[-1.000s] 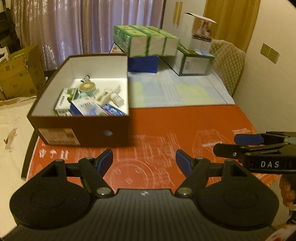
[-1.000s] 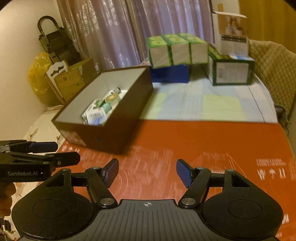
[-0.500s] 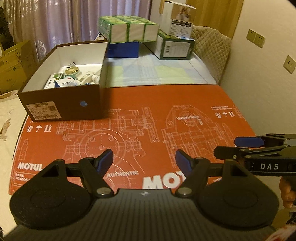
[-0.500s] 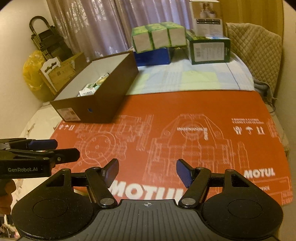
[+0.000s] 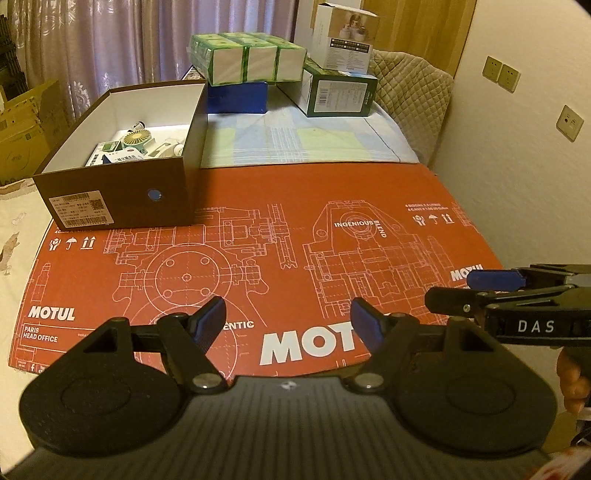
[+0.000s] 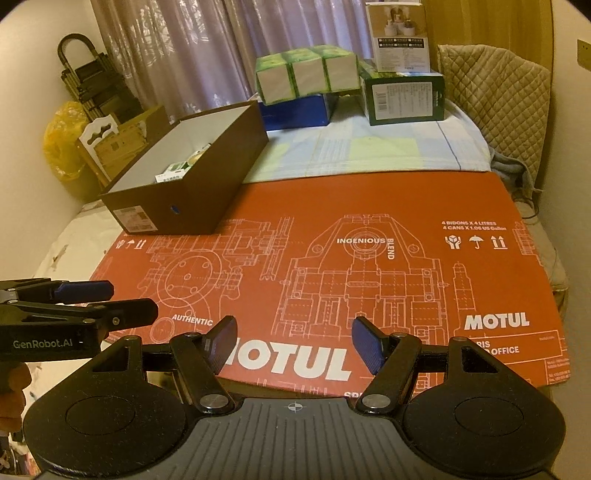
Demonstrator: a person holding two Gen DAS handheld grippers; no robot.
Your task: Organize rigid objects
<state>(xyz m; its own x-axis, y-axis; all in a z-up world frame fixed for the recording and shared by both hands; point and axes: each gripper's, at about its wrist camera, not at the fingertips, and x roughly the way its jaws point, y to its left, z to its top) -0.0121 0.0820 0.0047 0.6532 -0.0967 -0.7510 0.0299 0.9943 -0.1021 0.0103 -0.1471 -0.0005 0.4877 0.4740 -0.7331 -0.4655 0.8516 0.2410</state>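
Note:
A brown shoebox (image 5: 122,201) (image 6: 207,192) stands at the far left of the red cardboard sheet (image 5: 295,236) (image 6: 369,258). It holds several small items, among them a small round fan (image 5: 137,139) and small packets (image 5: 122,157). My left gripper (image 5: 290,323) is open and empty, low over the sheet's near edge, well short of the shoebox. My right gripper (image 6: 293,341) is open and empty over the near edge too. Each gripper shows at the side of the other's view, the right one (image 5: 480,288) and the left one (image 6: 110,299).
Green and white cartons (image 5: 251,59) on a blue box (image 5: 236,96), a dark green box (image 5: 340,92) and a white box (image 5: 343,35) stand behind the sheet on a checked cloth (image 5: 295,140). A quilted chair back (image 6: 495,96) is at the far right.
Both grippers have pulled back towards me and away from the shoebox. It now looks smaller, and more of the red sheet shows. Both stay open and empty.

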